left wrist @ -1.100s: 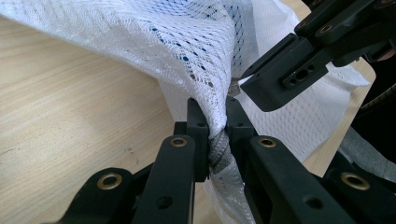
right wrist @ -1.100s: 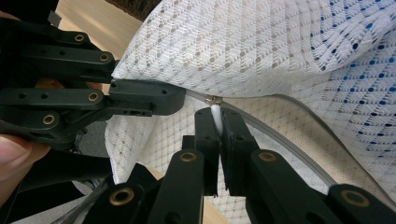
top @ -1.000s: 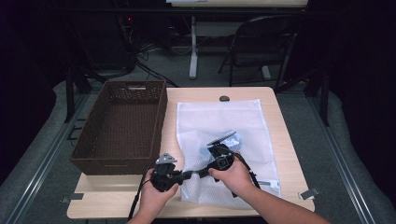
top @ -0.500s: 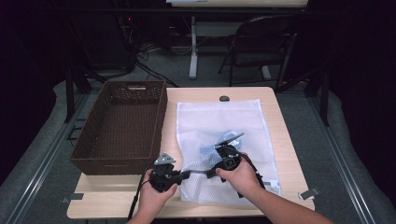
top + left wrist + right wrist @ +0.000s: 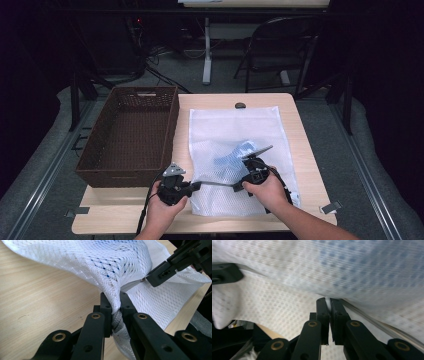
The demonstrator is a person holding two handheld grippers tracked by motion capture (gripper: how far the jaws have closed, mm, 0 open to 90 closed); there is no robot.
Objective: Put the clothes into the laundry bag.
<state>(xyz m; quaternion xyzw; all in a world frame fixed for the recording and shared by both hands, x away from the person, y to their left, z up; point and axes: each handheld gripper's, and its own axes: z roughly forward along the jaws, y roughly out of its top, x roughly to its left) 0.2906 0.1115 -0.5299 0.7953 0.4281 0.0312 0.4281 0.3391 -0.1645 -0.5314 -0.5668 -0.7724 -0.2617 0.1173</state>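
the mesh bag (image 5: 235,150) lies on the tabletop (image 5: 305,165) right of the basket (image 5: 130,135), a blue item inside. left gripper (image 5: 115,305) jaws are clamped on the bag's near edge; right gripper (image 5: 327,304) jaws pinch the zipper. risk: an uneven pull may slip the mesh from the jaws or jam the zipper

Table evenly lit, surroundings dark; right gripper view motion-blurred; left gripper view sharp.
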